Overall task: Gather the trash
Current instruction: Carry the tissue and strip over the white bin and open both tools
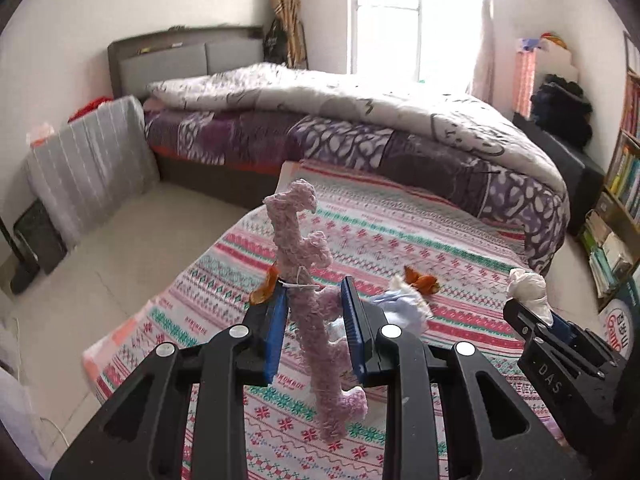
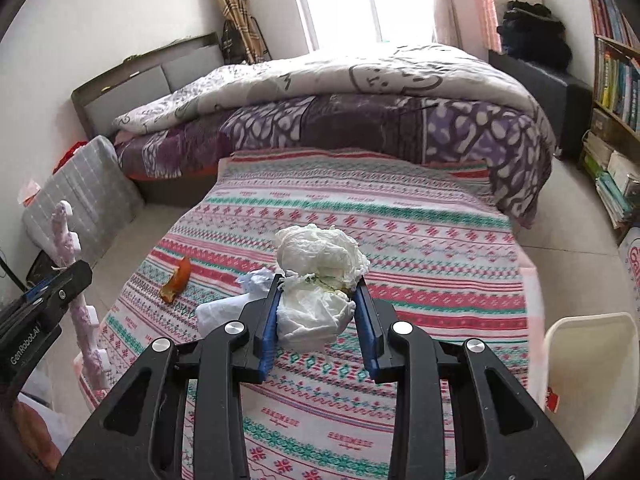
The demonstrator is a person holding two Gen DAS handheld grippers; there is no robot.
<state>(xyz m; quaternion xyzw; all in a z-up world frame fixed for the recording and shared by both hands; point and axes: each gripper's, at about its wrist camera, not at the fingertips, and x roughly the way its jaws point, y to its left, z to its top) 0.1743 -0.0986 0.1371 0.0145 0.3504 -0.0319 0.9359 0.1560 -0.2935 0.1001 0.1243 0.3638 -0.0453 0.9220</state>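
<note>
Right wrist | right tool (image 2: 316, 300) grips tissue wad (image 2: 320, 264) | patterned blanket (image 2: 420, 240) (bed (image 2: 360, 120) behind)

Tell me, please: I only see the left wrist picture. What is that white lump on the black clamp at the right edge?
Observer: A crumpled tissue wad, pinched between both blue pads of the right gripper, above the striped blanket.
Operator: Is it clean?
Observer: No. A yellowish-green smear shows in its crease, on the side your view cannot see.
Operator: Is there anywhere to drop it?
Observer: Yes. A white bin stands just off the blanket's right edge, open at the top. It is outside your picture.
</note>
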